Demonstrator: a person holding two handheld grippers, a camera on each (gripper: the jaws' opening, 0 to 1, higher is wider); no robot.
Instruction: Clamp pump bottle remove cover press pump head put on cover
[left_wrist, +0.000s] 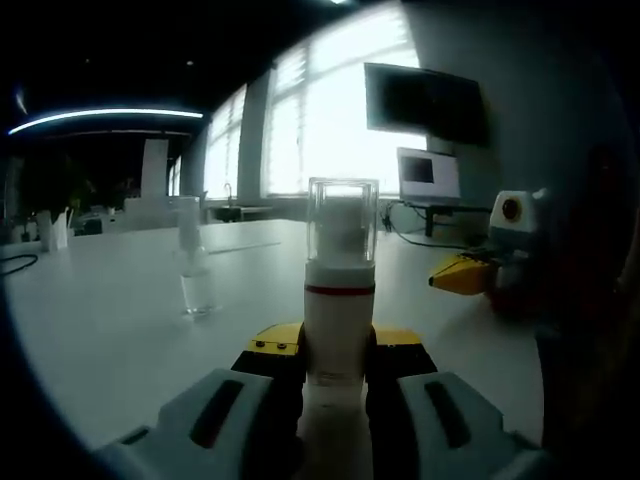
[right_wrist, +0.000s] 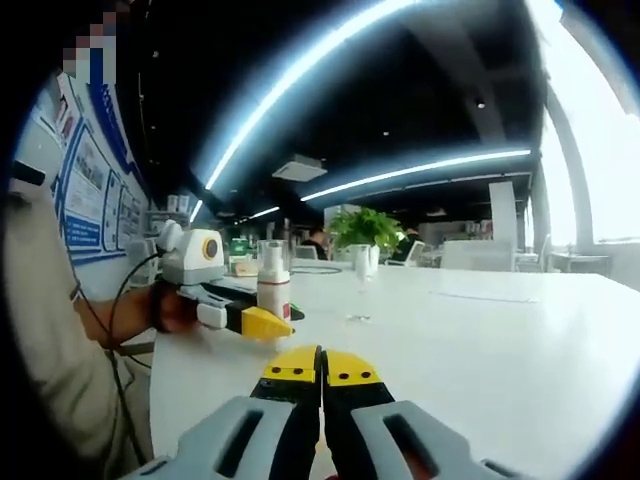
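Office room; white table (left_wrist: 110, 330) bears clamped pump bottle (left_wrist: 338, 300).

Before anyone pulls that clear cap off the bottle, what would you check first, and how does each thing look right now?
1. White pump bottle with a red band clamped by left gripper: ok.
2. Bottle upright: ok.
3. Clear plastic cover on the pump head: ok.
4. Right gripper open for the cover: not ok, fingers together.
5. Right gripper at the cover: not ok, still apart from the bottle.
6. Small clear glass vessel away from the bottle on the white table: ok.
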